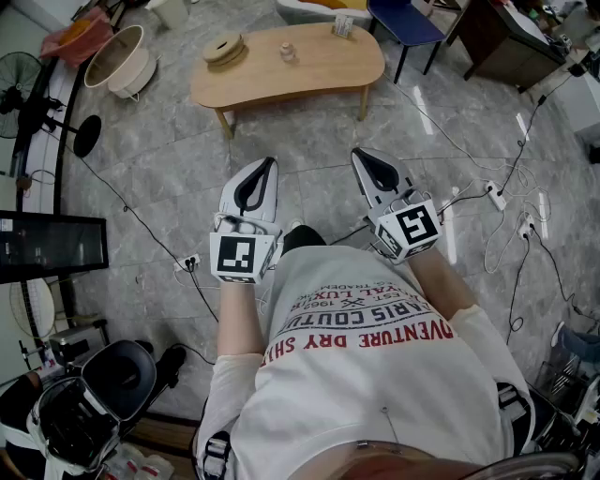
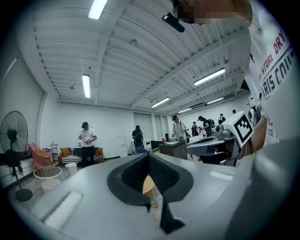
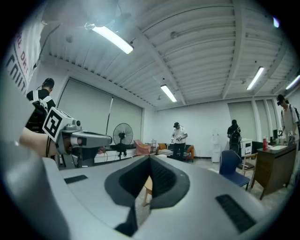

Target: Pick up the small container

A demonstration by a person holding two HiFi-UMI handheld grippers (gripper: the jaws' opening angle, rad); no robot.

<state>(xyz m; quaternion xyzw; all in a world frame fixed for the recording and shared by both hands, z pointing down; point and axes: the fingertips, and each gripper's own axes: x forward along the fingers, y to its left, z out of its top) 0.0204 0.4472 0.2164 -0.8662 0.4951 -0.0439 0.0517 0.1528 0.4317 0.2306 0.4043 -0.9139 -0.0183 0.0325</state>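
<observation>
The small container [image 1: 287,52] is a pale little jar standing near the middle of a low wooden table [image 1: 319,70] at the far side of the floor. Both grippers are held close to the person's chest, well short of that table. My left gripper [image 1: 266,163] is shut with nothing in it; its tips meet in the left gripper view [image 2: 149,155]. My right gripper [image 1: 362,154] is likewise shut and holds nothing, as the right gripper view [image 3: 150,158] shows. A sliver of the table [image 2: 148,185] shows through the gap below the left jaws.
On the table also lie a round woven piece [image 1: 225,49] and a small box [image 1: 344,26]. A blue chair [image 1: 405,23] stands behind it, baskets [image 1: 117,58] and a fan [image 1: 28,112] to the left, cables and a power strip [image 1: 492,195] on the floor at right. People stand far off.
</observation>
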